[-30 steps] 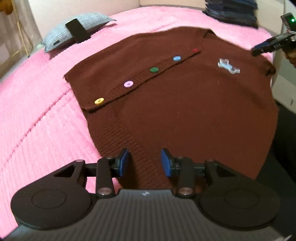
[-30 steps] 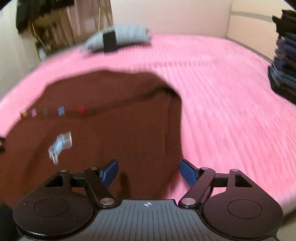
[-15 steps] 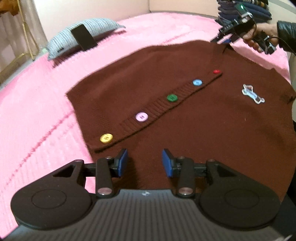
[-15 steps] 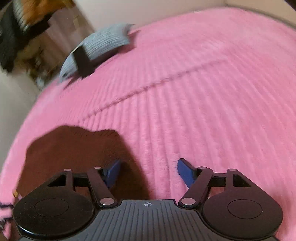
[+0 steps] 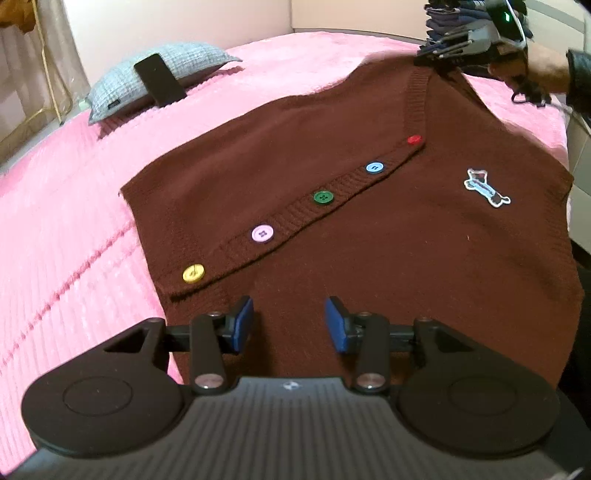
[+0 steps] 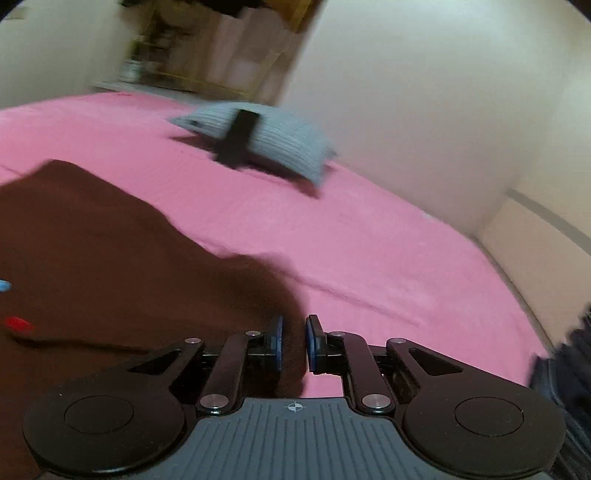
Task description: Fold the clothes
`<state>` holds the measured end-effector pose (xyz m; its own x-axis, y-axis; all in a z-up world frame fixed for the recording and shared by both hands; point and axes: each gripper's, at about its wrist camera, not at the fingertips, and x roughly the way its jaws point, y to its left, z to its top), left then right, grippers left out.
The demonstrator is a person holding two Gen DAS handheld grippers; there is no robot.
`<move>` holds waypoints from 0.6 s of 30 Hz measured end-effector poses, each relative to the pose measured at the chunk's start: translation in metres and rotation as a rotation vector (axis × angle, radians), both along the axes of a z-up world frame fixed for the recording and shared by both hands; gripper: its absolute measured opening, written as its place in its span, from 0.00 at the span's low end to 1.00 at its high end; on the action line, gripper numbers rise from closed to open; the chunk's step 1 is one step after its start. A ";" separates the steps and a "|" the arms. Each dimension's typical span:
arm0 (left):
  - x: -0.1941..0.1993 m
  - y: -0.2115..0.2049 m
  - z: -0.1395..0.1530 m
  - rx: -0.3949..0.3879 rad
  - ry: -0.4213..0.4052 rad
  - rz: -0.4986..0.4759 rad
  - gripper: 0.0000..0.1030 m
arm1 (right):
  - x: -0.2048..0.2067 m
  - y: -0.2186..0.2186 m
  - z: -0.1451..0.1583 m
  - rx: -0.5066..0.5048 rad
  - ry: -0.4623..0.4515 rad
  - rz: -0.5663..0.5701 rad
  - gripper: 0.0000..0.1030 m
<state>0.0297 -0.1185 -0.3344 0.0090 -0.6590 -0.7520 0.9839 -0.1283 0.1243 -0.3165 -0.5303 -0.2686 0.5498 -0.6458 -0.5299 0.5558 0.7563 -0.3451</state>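
A brown knitted cardigan (image 5: 369, 221) lies flat on the pink bed (image 5: 55, 221), with a row of coloured buttons from yellow (image 5: 193, 273) to red (image 5: 414, 139) and a small dog patch (image 5: 487, 187). My left gripper (image 5: 289, 325) hovers open over the near hem, nothing between its pads. My right gripper (image 5: 428, 59), held by a hand, is at the far shoulder corner. In the right wrist view its jaws (image 6: 293, 343) are closing, and a fold of the brown cloth (image 6: 110, 258) is pinched between the blue pads.
A grey pillow (image 5: 159, 79) with a black flat device (image 5: 159, 84) leaning on it sits at the bed's far left. A stack of dark folded clothes (image 5: 461, 14) stands at the far right corner. A pale wall runs behind the bed.
The right gripper swung from the cardigan's right side to its far shoulder corner, and its wide jaws closed on the cloth. The left gripper drifted slightly along the hem, still open.
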 end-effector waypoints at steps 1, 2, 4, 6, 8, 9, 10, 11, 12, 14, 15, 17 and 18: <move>0.000 0.002 -0.001 0.005 0.008 0.005 0.37 | -0.005 -0.008 -0.008 0.059 0.000 -0.046 0.11; 0.000 0.004 -0.001 0.009 0.011 0.006 0.37 | -0.011 -0.017 -0.016 0.121 -0.001 -0.092 0.11; 0.000 0.009 0.000 0.013 0.007 0.007 0.39 | -0.022 -0.034 -0.032 0.245 -0.002 -0.185 0.11; 0.000 0.015 0.000 0.019 0.008 0.008 0.40 | -0.035 -0.022 -0.024 0.275 -0.075 -0.191 0.21; 0.001 0.021 -0.001 0.033 0.008 0.007 0.41 | -0.049 -0.009 -0.015 0.301 -0.150 -0.194 0.67; 0.000 0.024 -0.002 0.041 0.003 0.008 0.41 | -0.055 -0.003 -0.011 0.314 -0.188 -0.195 0.75; -0.001 0.027 -0.002 0.047 0.001 0.006 0.41 | -0.058 0.006 -0.009 0.344 -0.208 -0.186 0.75; -0.003 0.031 -0.003 0.052 0.000 -0.001 0.41 | -0.061 0.015 -0.006 0.375 -0.227 -0.176 0.75; -0.005 0.035 -0.003 0.057 0.000 -0.008 0.42 | -0.066 0.024 -0.009 0.417 -0.230 -0.171 0.75; -0.010 0.044 -0.006 0.073 -0.012 -0.026 0.44 | -0.076 0.042 -0.014 0.501 -0.235 -0.161 0.75; -0.012 0.049 -0.007 0.077 -0.022 -0.033 0.44 | -0.079 0.053 -0.019 0.519 -0.193 -0.160 0.75; -0.013 0.057 -0.006 0.080 -0.027 -0.032 0.44 | -0.087 0.071 -0.028 0.496 -0.099 -0.181 0.75; -0.013 0.061 -0.004 0.080 -0.025 -0.027 0.44 | -0.093 0.077 -0.027 0.484 -0.103 -0.187 0.75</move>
